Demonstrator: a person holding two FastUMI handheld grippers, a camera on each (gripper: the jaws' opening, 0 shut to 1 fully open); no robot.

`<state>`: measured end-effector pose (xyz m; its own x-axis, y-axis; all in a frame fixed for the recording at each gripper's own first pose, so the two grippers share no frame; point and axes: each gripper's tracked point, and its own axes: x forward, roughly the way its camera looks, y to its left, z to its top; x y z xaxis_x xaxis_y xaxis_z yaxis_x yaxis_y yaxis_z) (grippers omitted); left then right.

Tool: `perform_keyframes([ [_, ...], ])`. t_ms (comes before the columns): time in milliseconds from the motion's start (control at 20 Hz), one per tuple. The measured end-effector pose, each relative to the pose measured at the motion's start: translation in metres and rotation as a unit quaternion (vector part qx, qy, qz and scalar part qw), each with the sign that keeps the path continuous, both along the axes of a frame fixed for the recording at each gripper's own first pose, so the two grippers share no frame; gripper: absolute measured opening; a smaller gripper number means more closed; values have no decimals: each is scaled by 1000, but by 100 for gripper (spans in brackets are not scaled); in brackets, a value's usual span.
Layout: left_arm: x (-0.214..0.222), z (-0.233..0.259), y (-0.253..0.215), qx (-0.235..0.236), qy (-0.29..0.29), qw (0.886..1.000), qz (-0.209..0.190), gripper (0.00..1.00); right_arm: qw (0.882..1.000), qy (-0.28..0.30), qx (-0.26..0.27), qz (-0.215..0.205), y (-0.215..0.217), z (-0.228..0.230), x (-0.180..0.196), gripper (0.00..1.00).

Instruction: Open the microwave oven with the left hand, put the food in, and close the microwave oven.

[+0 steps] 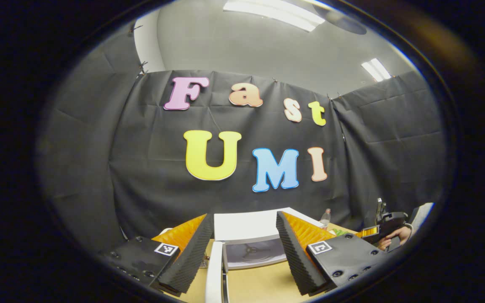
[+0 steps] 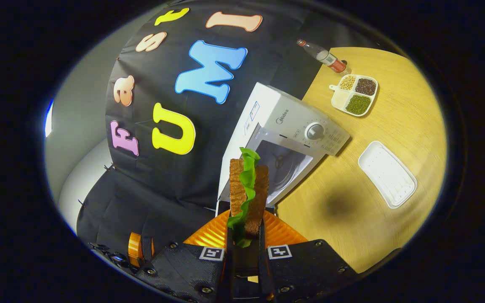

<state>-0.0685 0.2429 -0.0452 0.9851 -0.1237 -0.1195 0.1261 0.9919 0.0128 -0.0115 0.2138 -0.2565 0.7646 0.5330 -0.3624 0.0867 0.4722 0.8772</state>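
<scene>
The white microwave [image 1: 242,225] stands on the wooden table straight ahead of my left gripper [image 1: 244,215], which is open and holds nothing. Its door [image 1: 215,273] is swung open toward me, edge-on between my fingers, and the cavity [image 1: 253,251] with its turntable shows behind it. In the right gripper view, my right gripper [image 2: 246,223] is shut on the food, a sandwich [image 2: 247,189] of brown bread with green lettuce, held upright above the table in front of the microwave [image 2: 267,109] and its open cavity [image 2: 284,164]. Farther right in the left gripper view, a hand [image 1: 396,237] holds the right gripper [image 1: 371,232].
On the wooden table [image 2: 394,126] right of the microwave lie a white empty tray [image 2: 387,174], a divided dish of beans and grains [image 2: 355,94] and a bottle [image 2: 322,54] by the black cloth wall. The control knob [image 2: 315,131] sits beside the cavity.
</scene>
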Motion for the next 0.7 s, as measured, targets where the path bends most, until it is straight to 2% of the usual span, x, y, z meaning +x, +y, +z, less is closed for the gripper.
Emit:
perform_keyframes([
  [300, -11, 2, 34, -8, -3, 1000, 6, 95, 1000, 8, -14, -2, 32, -9, 14, 23],
  [700, -14, -2, 63, -4, -1, 999, 45, 96, 999, 25, -29, -27, 52, -39, 57, 23],
])
